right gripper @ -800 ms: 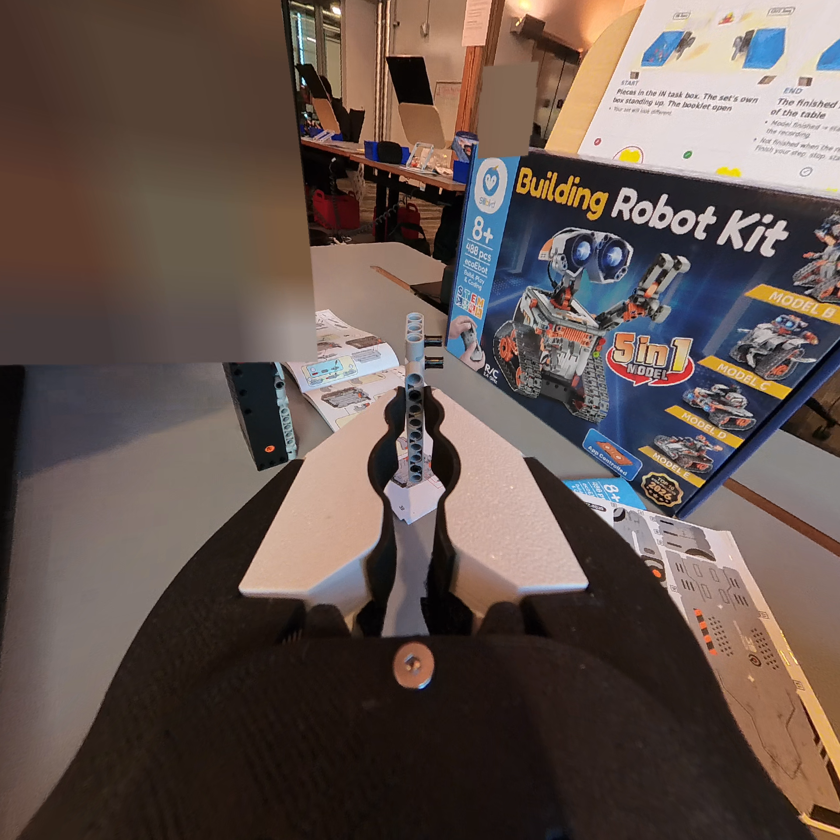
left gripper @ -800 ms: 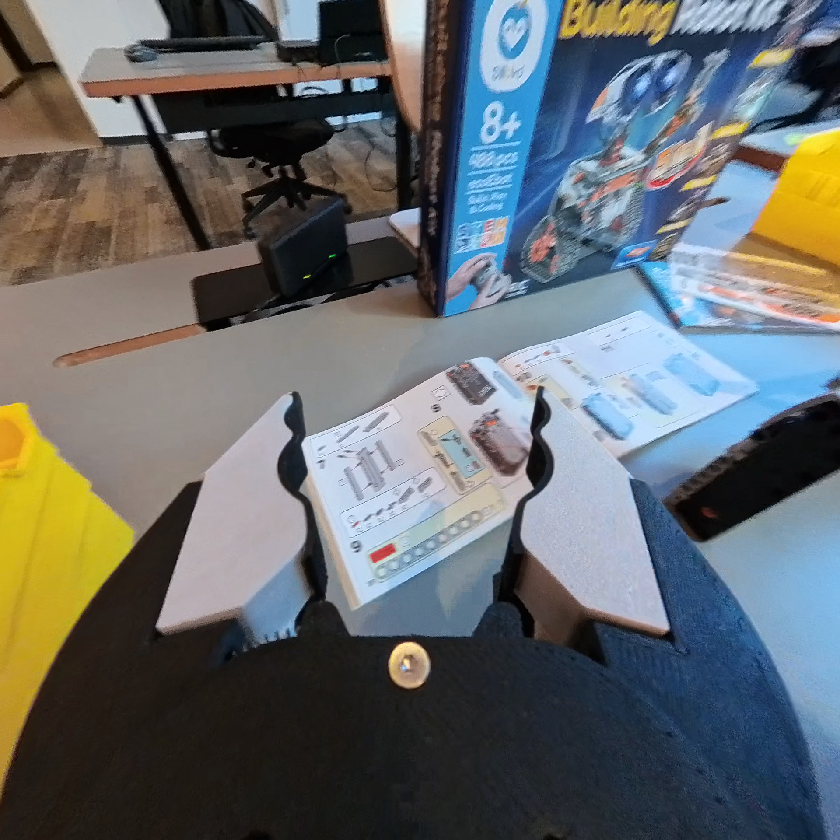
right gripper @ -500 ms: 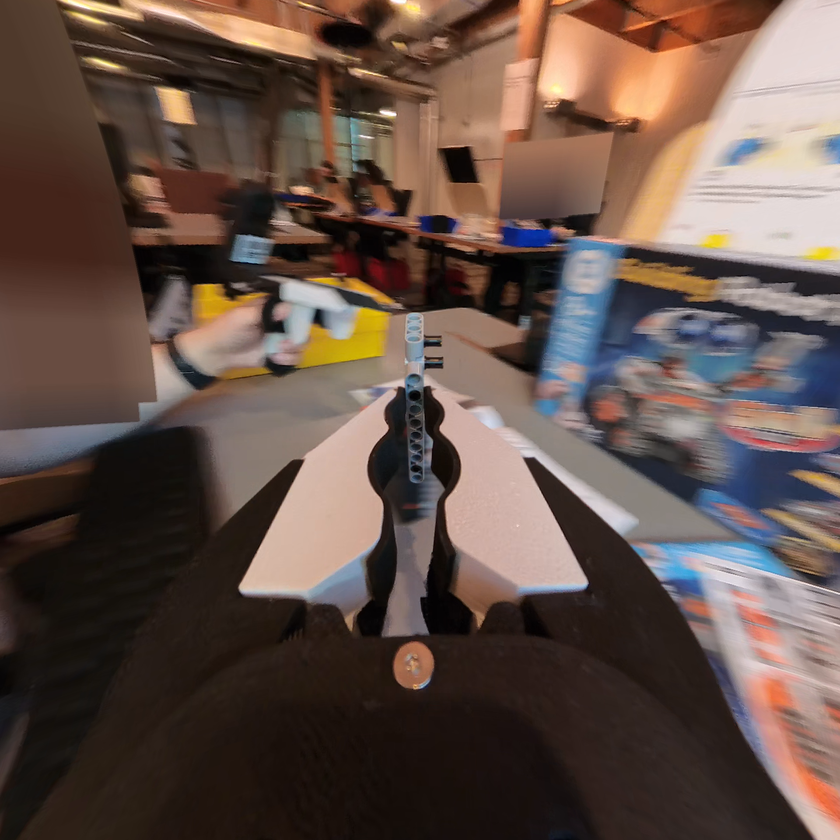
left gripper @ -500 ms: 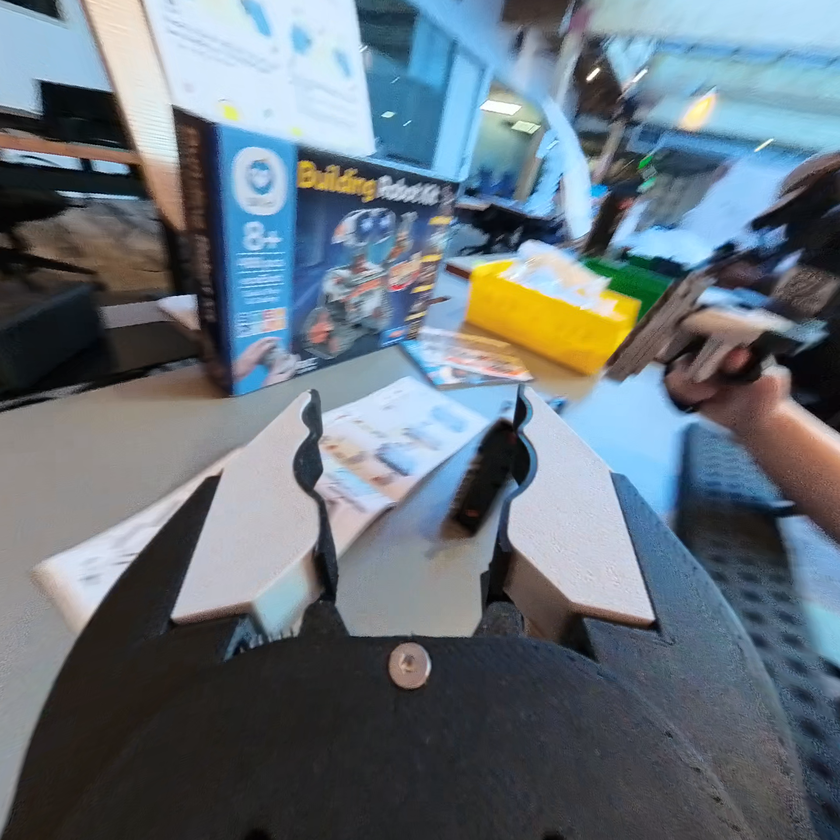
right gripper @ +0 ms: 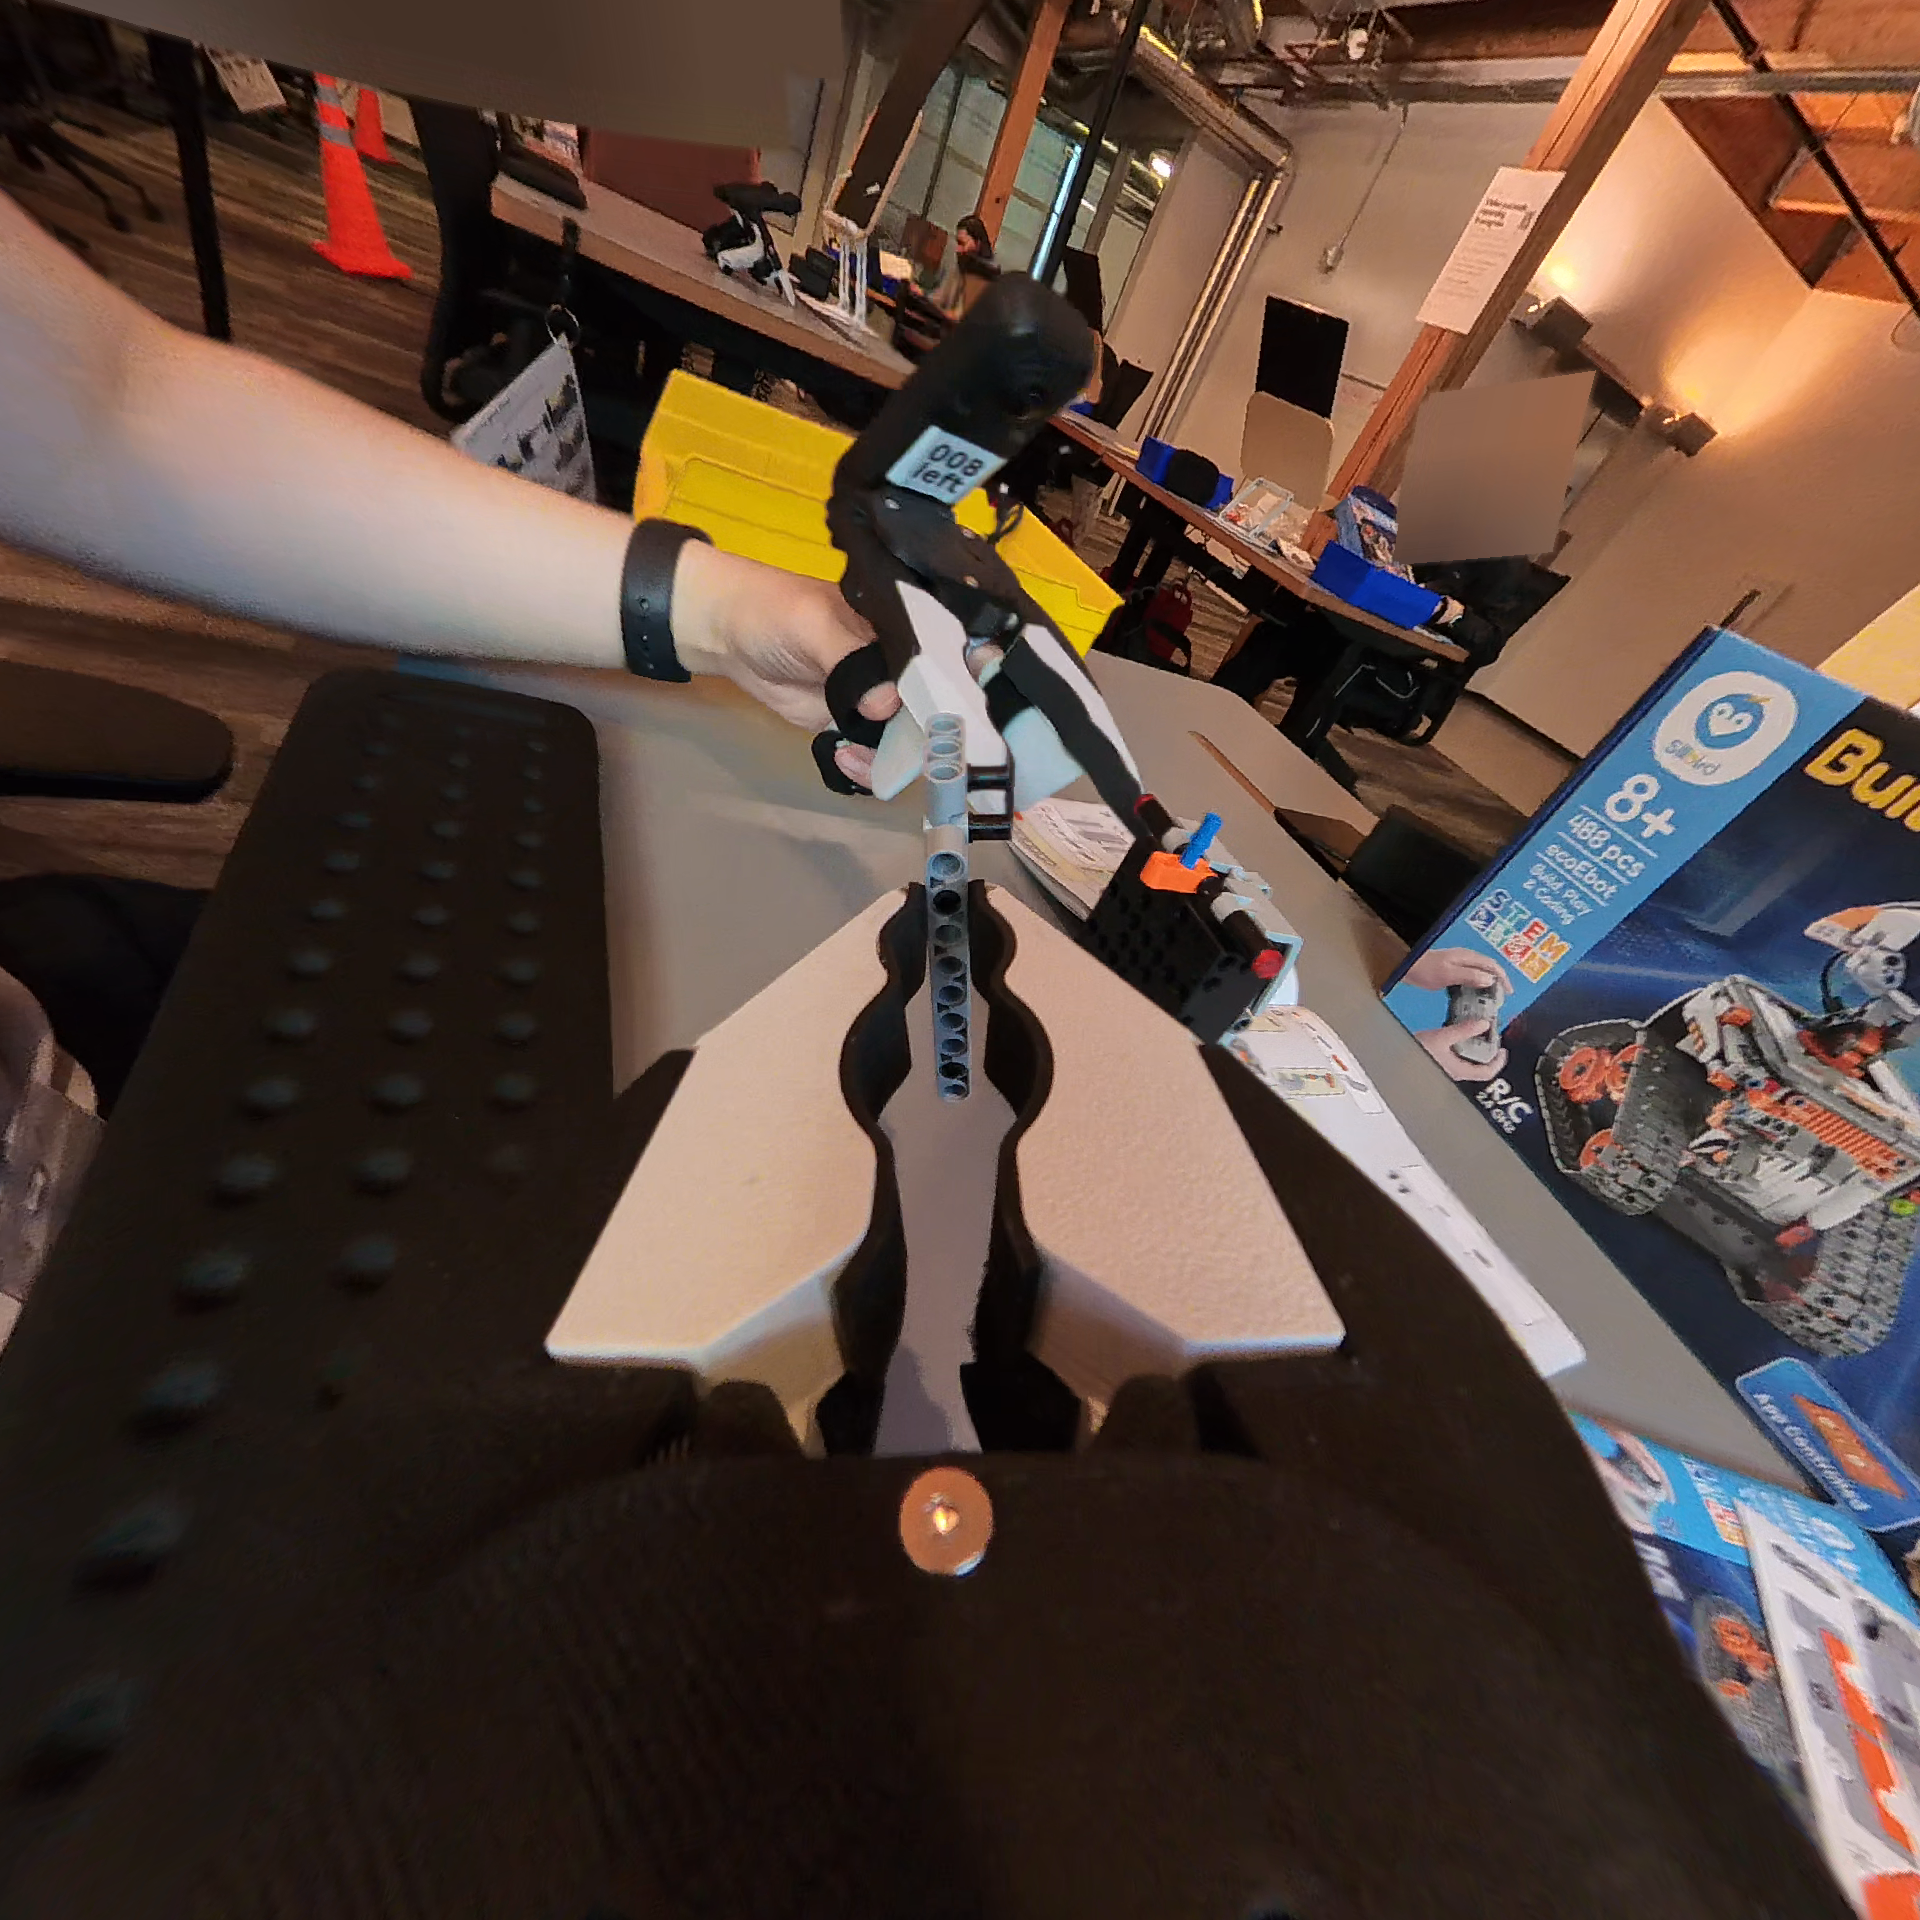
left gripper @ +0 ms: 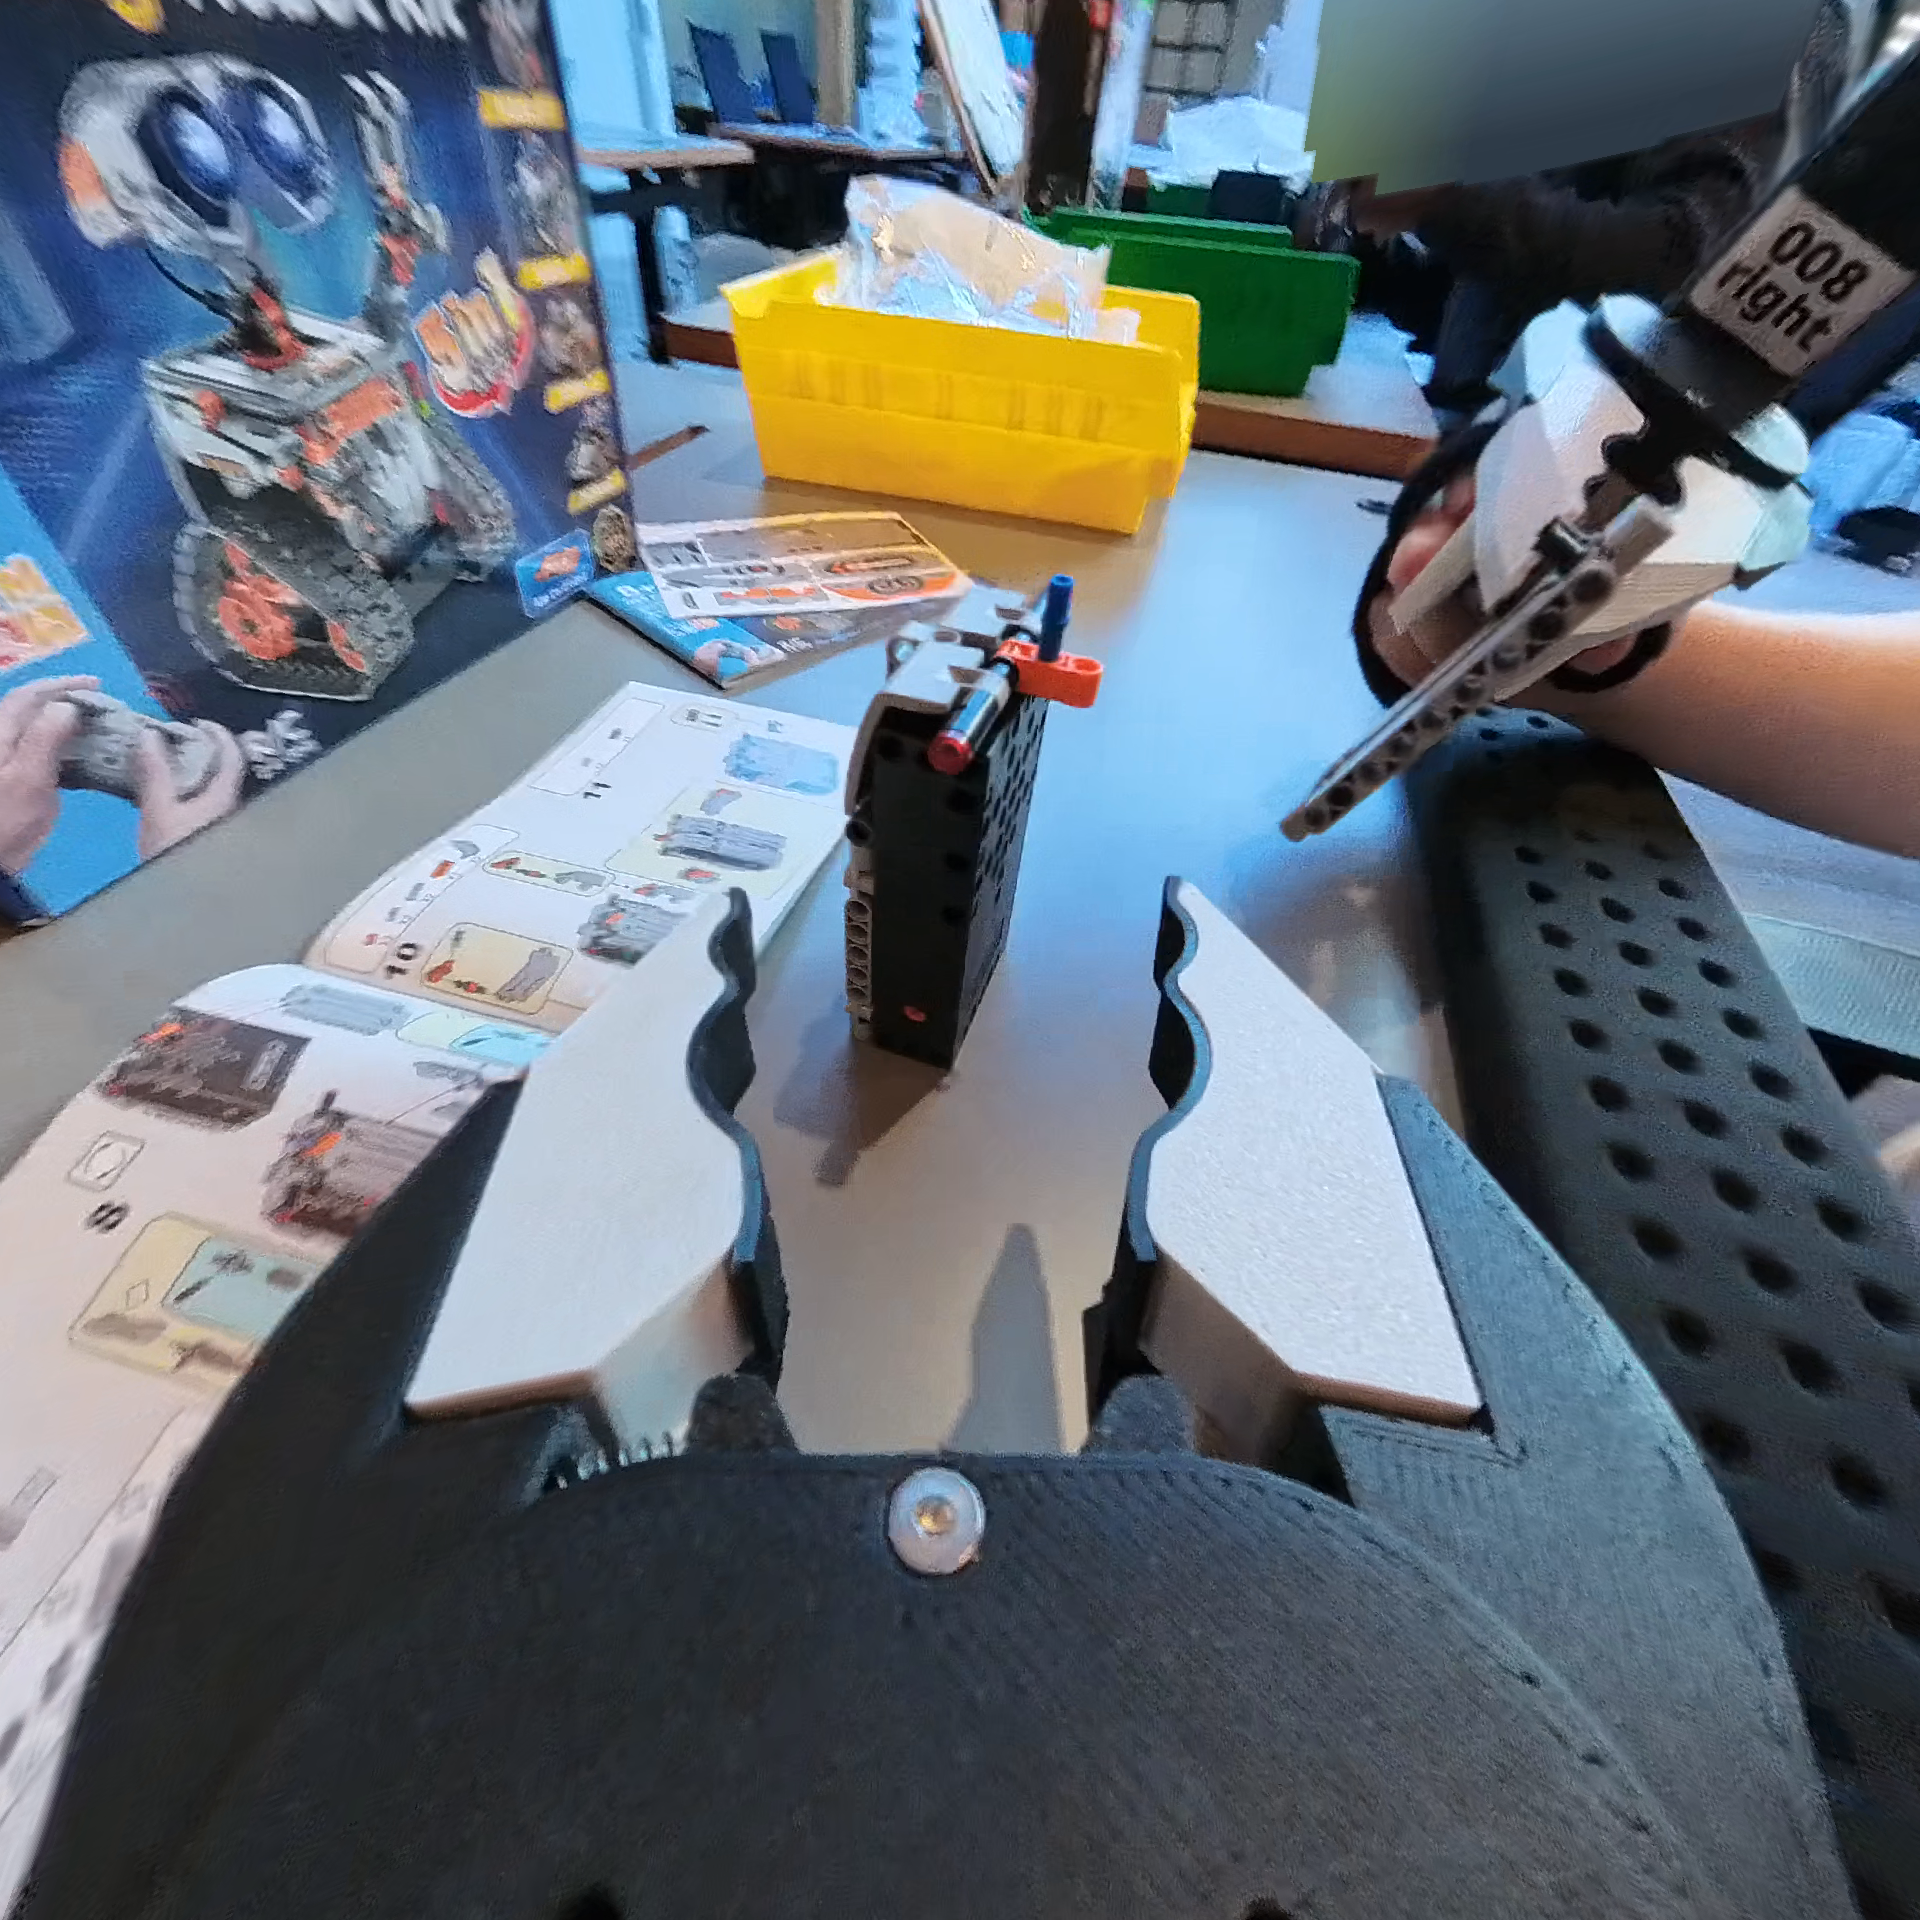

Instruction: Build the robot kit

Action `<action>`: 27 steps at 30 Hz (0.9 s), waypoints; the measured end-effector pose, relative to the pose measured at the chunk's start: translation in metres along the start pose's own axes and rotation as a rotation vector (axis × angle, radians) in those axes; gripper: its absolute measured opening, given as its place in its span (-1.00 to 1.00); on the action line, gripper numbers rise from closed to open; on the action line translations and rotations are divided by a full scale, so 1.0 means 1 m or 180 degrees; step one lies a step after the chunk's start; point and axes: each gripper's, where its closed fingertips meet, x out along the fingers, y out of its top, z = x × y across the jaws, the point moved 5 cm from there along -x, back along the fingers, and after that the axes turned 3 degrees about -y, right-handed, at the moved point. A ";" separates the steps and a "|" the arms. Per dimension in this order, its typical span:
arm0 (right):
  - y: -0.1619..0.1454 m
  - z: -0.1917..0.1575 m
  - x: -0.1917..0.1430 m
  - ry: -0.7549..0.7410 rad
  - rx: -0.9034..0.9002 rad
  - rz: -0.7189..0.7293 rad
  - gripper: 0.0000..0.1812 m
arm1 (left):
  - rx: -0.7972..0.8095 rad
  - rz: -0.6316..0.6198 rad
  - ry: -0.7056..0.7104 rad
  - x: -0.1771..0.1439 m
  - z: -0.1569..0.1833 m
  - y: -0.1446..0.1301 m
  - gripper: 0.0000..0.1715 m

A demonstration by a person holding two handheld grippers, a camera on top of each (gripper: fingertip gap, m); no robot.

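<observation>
In the left wrist view, the left claw [left gripper: 951, 914] was spread wide and held nothing. A black block assembly [left gripper: 956, 831] stood upright on the grey surface [left gripper: 1195, 727] at 12 o'clock, just ahead of the fingertips and in line with the gap, not yet touched. It carried grey, orange and blue pieces on top. Less than a second before, this view had faced the open booklet [left gripper: 582, 862], which now lay at 10 o'clock, so the claw had swung round to face the block. The kit box [left gripper: 260, 416] stood at 11 o'clock, and a yellow bin [left gripper: 966, 405] sat farther back at 12. At 2 o'clock the right claw [left gripper: 1558, 561] hung above the surface, pinching a long grey beam [left gripper: 1455, 686] that pointed down toward the block but was apart from it. A black perforated panel [left gripper: 1662, 1039] lay at 3 o'clock. In the right wrist view, the right claw was pressed together on the lower part of the beam, which stuck out at 12 o'clock with two black pins near its far end. The block stood at 1 o'clock beyond the fingertips, with the left claw coming in over it from 12 o'clock, gripped by a hand [right gripper: 769, 644]. The box was at 3 o'clock.
</observation>
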 end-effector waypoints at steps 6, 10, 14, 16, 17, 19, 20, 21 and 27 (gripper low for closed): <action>-0.024 -0.002 0.017 0.0211 -0.0105 -0.0448 -0.93 | -0.0081 -0.0185 -0.0330 0.028 -0.014 -0.010 -0.16; -0.031 0.006 0.030 0.0344 0.0076 -0.0458 -0.93 | -0.0141 -0.0216 -0.0512 0.037 -0.017 -0.009 -0.27; -0.039 0.018 0.040 0.0397 0.0197 -0.0478 -0.93 | -0.0091 -0.0260 -0.0640 0.040 -0.015 -0.007 -0.29; -0.041 0.021 0.045 0.0424 0.0196 -0.0498 -0.93 | -0.0095 -0.0194 -0.0661 0.036 -0.016 -0.005 -0.24; -0.042 0.023 0.047 0.0415 0.0176 -0.0513 -0.93 | -0.0111 -0.0166 -0.0712 0.033 -0.014 -0.004 -0.20; -0.044 0.025 0.051 0.0429 0.0167 -0.0530 -0.93 | -0.0144 -0.0200 -0.0816 0.026 -0.012 -0.003 -0.05; -0.045 0.027 0.053 0.0450 0.0199 -0.0538 -0.93 | -0.0119 -0.0166 -0.0858 0.023 -0.011 -0.003 -0.03; -0.046 0.028 0.055 0.0465 0.0246 -0.0530 -0.93 | -0.0109 -0.0070 -0.0897 0.020 -0.010 0.000 0.01; -0.049 0.040 0.056 0.0441 0.0519 -0.0434 -0.93 | -0.0256 0.0077 -0.0627 0.020 -0.019 0.004 0.01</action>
